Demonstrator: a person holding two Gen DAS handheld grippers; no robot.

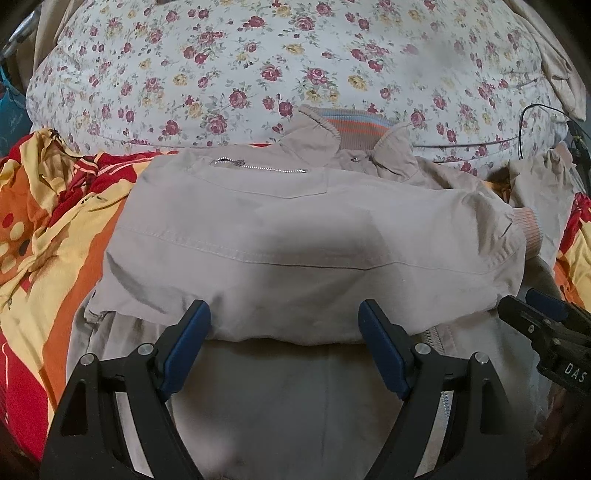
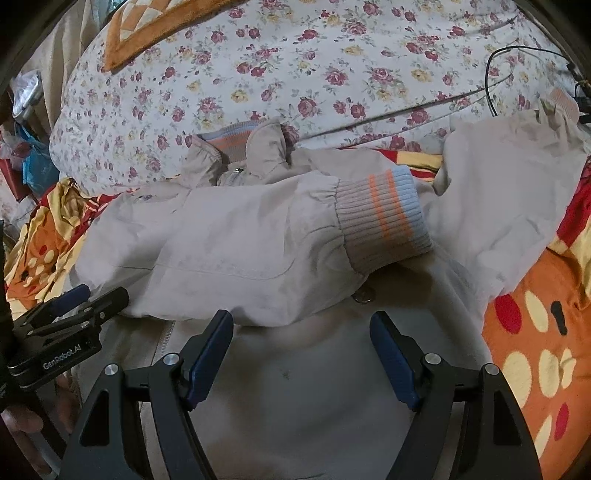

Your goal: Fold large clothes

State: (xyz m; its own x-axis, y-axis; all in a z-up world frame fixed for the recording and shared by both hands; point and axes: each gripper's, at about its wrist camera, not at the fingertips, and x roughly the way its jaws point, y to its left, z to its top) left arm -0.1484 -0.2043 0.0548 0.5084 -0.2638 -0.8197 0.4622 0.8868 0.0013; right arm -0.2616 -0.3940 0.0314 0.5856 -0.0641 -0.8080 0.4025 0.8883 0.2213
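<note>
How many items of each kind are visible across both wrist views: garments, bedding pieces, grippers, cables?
Garments: 1, the beige jacket, one sleeve folded across its body, striped cuff showing.
Bedding pieces: 3, the floral quilt, the red-orange sheet, the orange patterned pillow.
Grippers: 2, left gripper and right gripper, both open.
Cables: 1, the black cable.
Total: 7

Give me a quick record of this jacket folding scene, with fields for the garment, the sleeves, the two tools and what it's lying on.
garment: beige jacket, front up, collar toward the floral pillow
folded sleeve: laid across the chest, striped cuff on the jacket body
other sleeve: spread out to the side, not yet folded
left tool: open, at the folded sleeve's near edge, gripping nothing
right tool: open, gripping nothing
surface: red, orange and yellow bedsheet
</note>
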